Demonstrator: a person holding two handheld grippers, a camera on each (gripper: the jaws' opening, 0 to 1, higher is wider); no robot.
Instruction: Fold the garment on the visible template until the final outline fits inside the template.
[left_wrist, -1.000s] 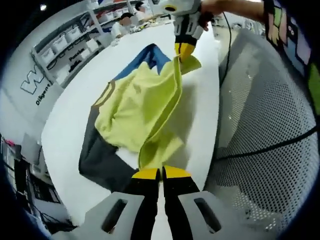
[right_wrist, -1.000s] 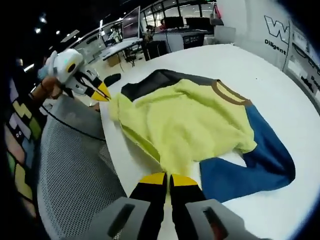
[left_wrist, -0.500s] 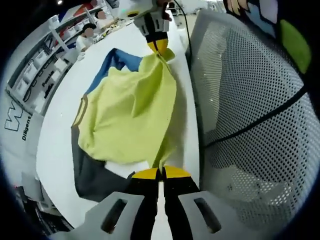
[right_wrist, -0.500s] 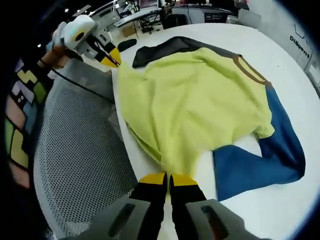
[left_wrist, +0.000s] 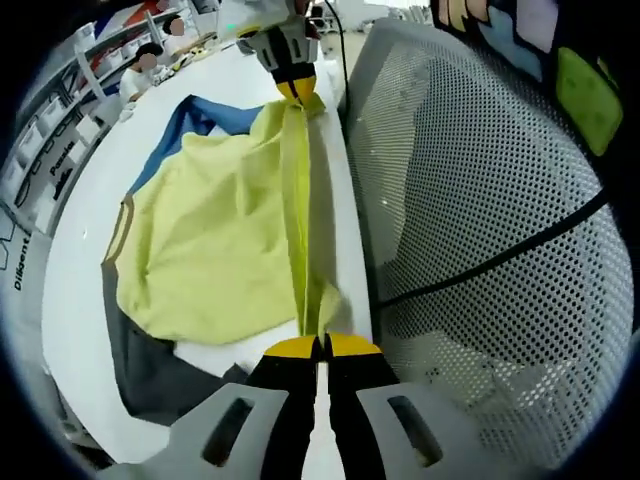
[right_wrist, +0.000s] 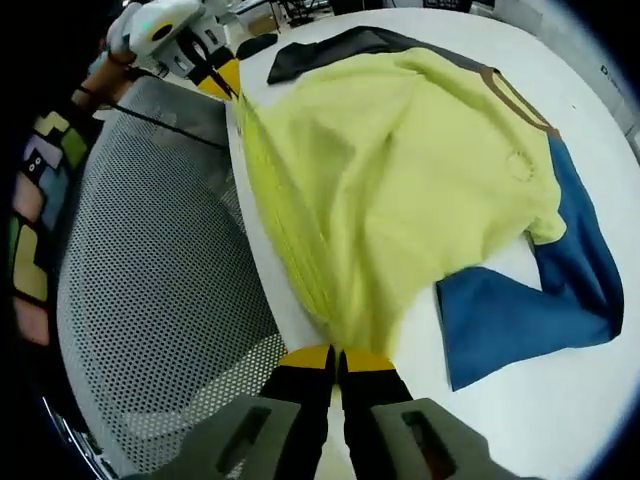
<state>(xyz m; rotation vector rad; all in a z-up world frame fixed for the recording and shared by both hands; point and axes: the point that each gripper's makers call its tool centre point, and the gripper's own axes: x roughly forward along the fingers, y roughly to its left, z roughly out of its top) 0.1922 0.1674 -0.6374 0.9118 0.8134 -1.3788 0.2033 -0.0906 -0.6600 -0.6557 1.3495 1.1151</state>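
Observation:
A yellow-green sweatshirt (left_wrist: 215, 240) (right_wrist: 400, 170) with a brown collar, a blue sleeve (left_wrist: 205, 115) (right_wrist: 560, 300) and a dark grey sleeve (left_wrist: 165, 385) (right_wrist: 340, 45) lies on the white table (left_wrist: 75, 290) (right_wrist: 560, 400). Its bottom hem (left_wrist: 297, 220) (right_wrist: 285, 235) is stretched taut along the table's near edge between the two grippers. My left gripper (left_wrist: 321, 346) is shut on one hem corner; it appears far off in the right gripper view (right_wrist: 232, 86). My right gripper (right_wrist: 337, 353) is shut on the other corner and shows at the top of the left gripper view (left_wrist: 297, 88).
A grey mesh chair back (left_wrist: 480, 230) (right_wrist: 150, 270) stands close against the table's near edge. Shelves with bins (left_wrist: 60, 130) and a person (left_wrist: 150, 60) are beyond the far side of the table. White table surface surrounds the garment.
The hem has been pulled straight and taut between the grippers, and the sweatshirt's body is spread flatter. Both cameras have tilted lower toward the table edge.

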